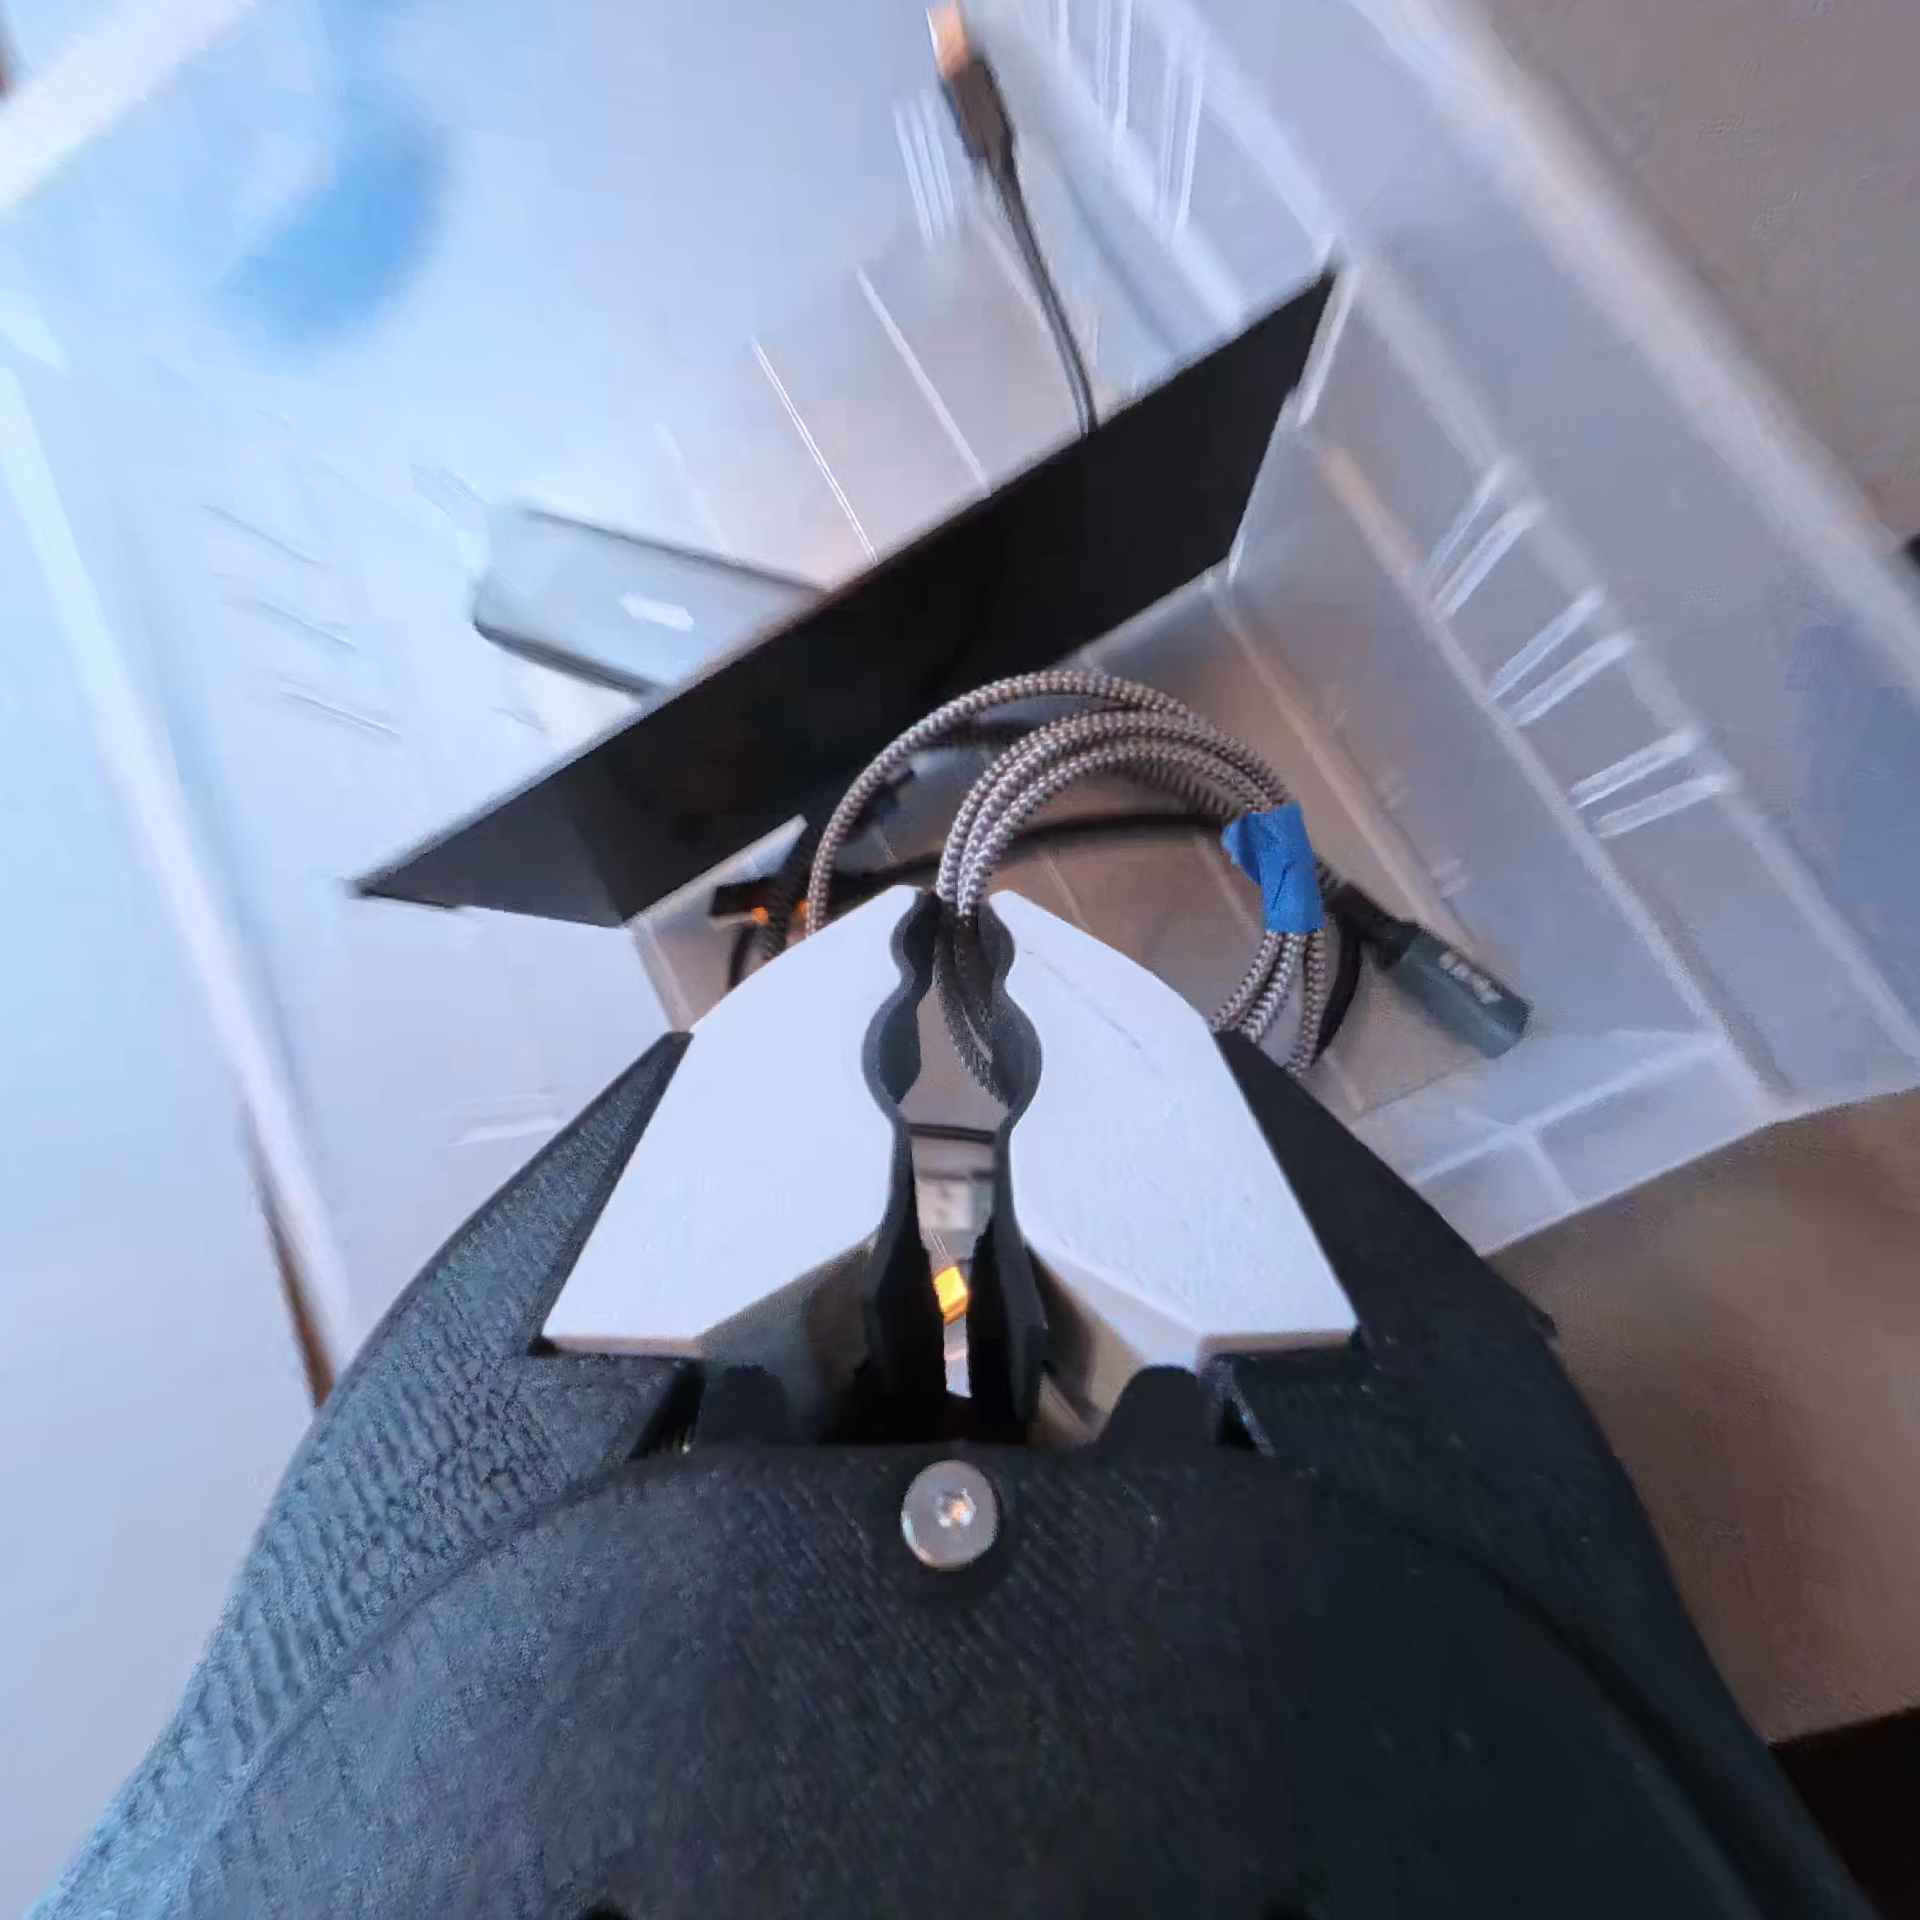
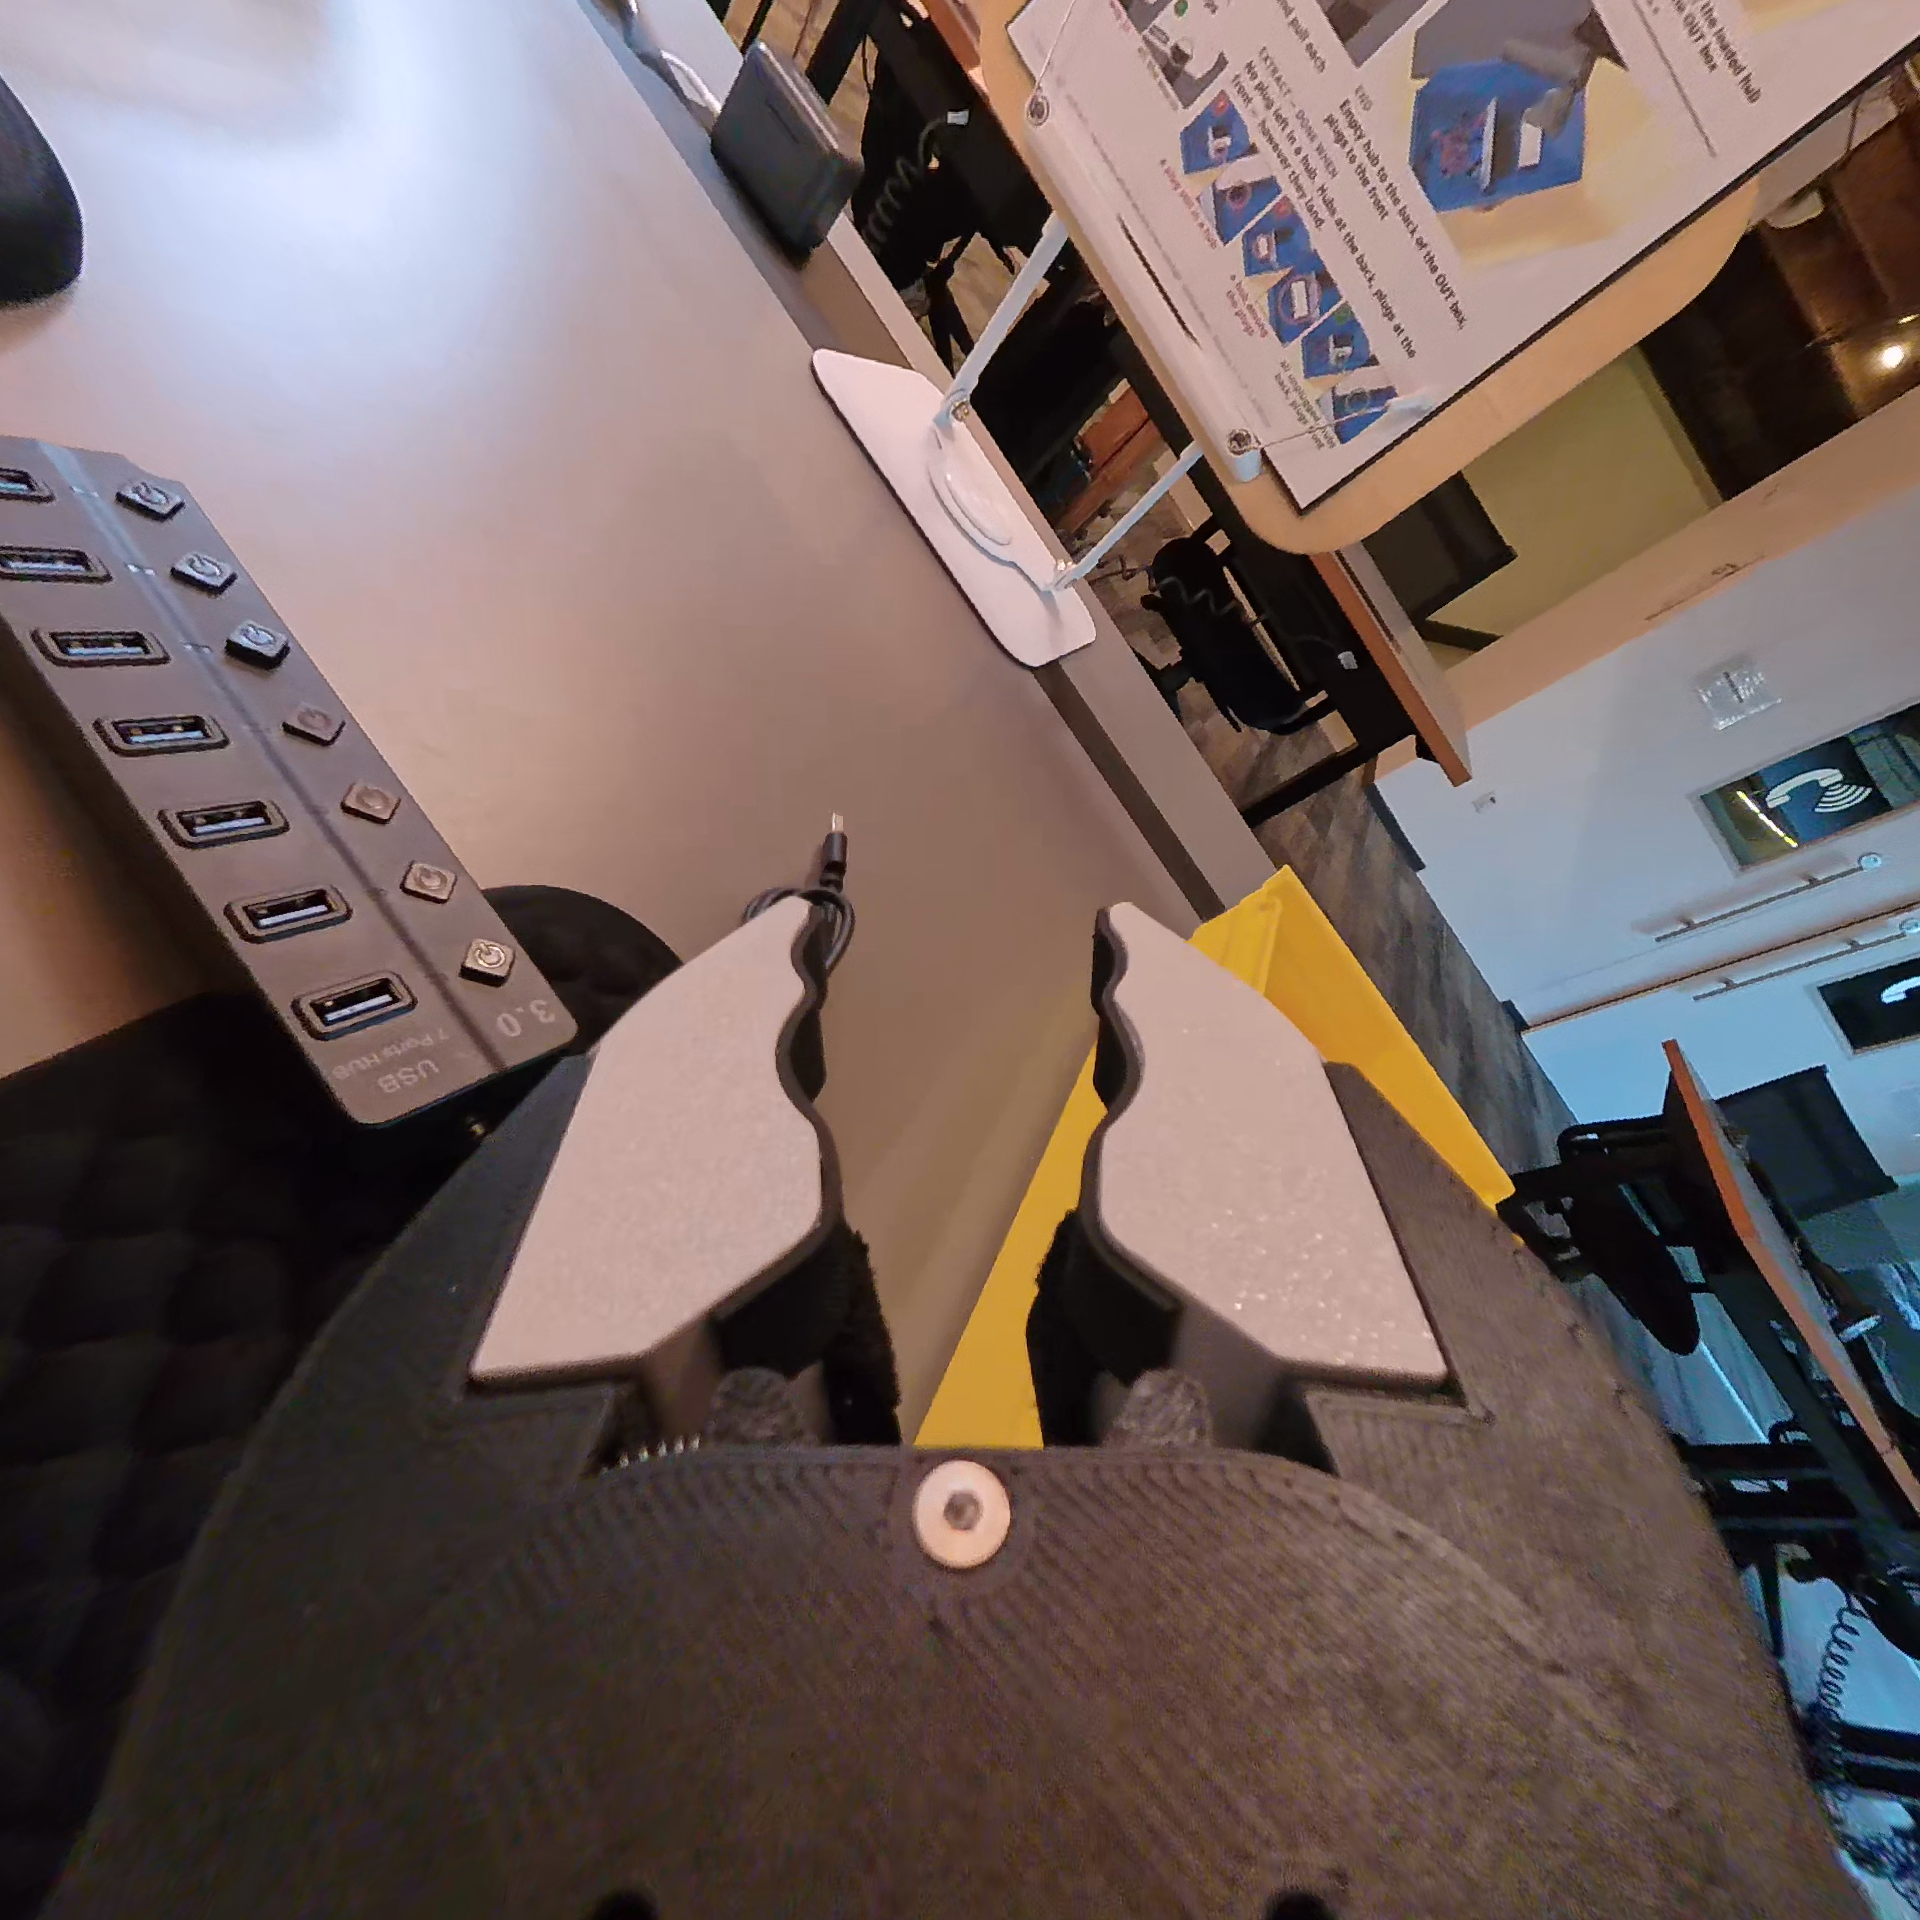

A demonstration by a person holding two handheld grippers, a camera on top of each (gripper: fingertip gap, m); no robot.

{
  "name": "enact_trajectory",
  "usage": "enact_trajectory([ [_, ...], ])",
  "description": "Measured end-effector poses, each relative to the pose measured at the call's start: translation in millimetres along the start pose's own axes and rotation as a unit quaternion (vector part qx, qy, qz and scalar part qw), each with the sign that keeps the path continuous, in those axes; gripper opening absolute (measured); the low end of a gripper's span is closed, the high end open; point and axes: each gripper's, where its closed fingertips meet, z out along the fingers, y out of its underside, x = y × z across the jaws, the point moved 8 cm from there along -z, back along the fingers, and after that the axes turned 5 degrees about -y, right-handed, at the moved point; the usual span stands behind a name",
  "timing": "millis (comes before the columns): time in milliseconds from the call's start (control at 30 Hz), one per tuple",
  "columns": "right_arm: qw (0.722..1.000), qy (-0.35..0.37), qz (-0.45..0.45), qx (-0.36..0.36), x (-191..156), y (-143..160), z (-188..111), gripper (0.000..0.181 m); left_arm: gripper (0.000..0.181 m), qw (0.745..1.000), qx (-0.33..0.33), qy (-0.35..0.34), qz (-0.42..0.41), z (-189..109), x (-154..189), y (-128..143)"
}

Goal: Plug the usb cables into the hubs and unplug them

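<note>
My left gripper [image 1: 954, 925] is shut on a coiled grey braided usb cable [image 1: 1101, 727], bound with blue tape [image 1: 1280, 868], and holds it over a clear plastic bin [image 1: 1558, 582]. The cable's grey plug [image 1: 1455, 987] hangs to the right. A grey hub-like device [image 1: 623, 613] lies blurred beyond a black divider [image 1: 935, 644]. My right gripper [image 2: 951, 935] is open and empty above the table. A black multi-port usb hub [image 2: 260, 769] with all its ports empty lies to its left. A thin black cable with a small plug [image 2: 834, 857] lies just past the left fingertip.
A yellow bin [image 2: 1320, 997] sits under the right finger at the table edge. A white stand base [image 2: 956, 509] carries an instruction board [image 2: 1351, 208]. A black box [image 2: 779, 156] sits farther along the edge. A black padded mat [image 2: 156, 1195] lies below the hub. Across from one pair of fingers to the other is roughly 55 centimetres. The black multi-port usb hub [image 2: 260, 769] lies some 12 centimetres from my right tips, 45 centimetres from my left tips.
</note>
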Motion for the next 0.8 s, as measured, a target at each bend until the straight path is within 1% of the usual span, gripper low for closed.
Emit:
enact_trajectory([
  [33, 1.0, 0.0, 0.0, 0.003, 0, -1, 0, 0.049, 0.008, 0.999, 0.041, -0.014, -0.004, -12, -1, -5],
  [100, 1.0, 0.001, 0.0, 0.005, 0, -2, -1, 0.049, 0.008, 0.99, 0.133, -0.047, -0.008, -39, -1, -16],
  [133, 1.0, 0.001, -0.001, 0.007, -1, -3, -1, 0.049, 0.008, 0.981, 0.185, -0.064, -0.009, -52, -1, -22],
  [200, 1.0, -0.001, -0.001, 0.013, -1, -5, -1, 0.049, 0.008, 0.956, 0.279, -0.093, -0.023, -79, 3, -32],
  [267, 1.0, -0.004, 0.001, 0.024, -3, -9, -1, 0.049, 0.008, 0.919, 0.374, -0.123, -0.03, -107, 10, -40],
  [333, 0.999, -0.011, 0.004, 0.041, -5, -14, -1, 0.049, 0.008, 0.889, 0.436, -0.13, -0.048, -130, 19, -46],
  [433, 0.996, -0.035, 0.01, 0.077, -13, -27, 3, 0.049, 0.007, 0.843, 0.515, -0.131, -0.081, -153, 36, -52],
  [500, 0.991, -0.064, 0.017, 0.12, -22, -41, 7, 0.049, 0.007, 0.816, 0.559, -0.101, -0.107, -160, 51, -57],
  [567, 0.976, -0.108, 0.027, 0.185, -36, -61, 11, 0.051, 0.008, 0.794, 0.59, -0.06, -0.131, -162, 70, -63],
  [633, 0.949, -0.161, 0.046, 0.266, -55, -85, 14, 0.049, 0.008, 0.776, 0.612, -0.024, -0.153, -158, 90, -69],
  [700, 0.913, -0.215, 0.076, 0.34, -74, -108, 18, 0.049, 0.008, 0.758, 0.626, 0.029, -0.179, -152, 113, -76],
  [733, 0.897, -0.232, 0.093, 0.365, -83, -117, 21, 0.05, 0.008, 0.746, 0.633, 0.061, -0.198, -148, 125, -79],
  [800, 0.877, -0.244, 0.122, 0.396, -100, -129, 33, 0.05, 0.007, 0.72, 0.638, 0.137, -0.236, -140, 149, -86],
])
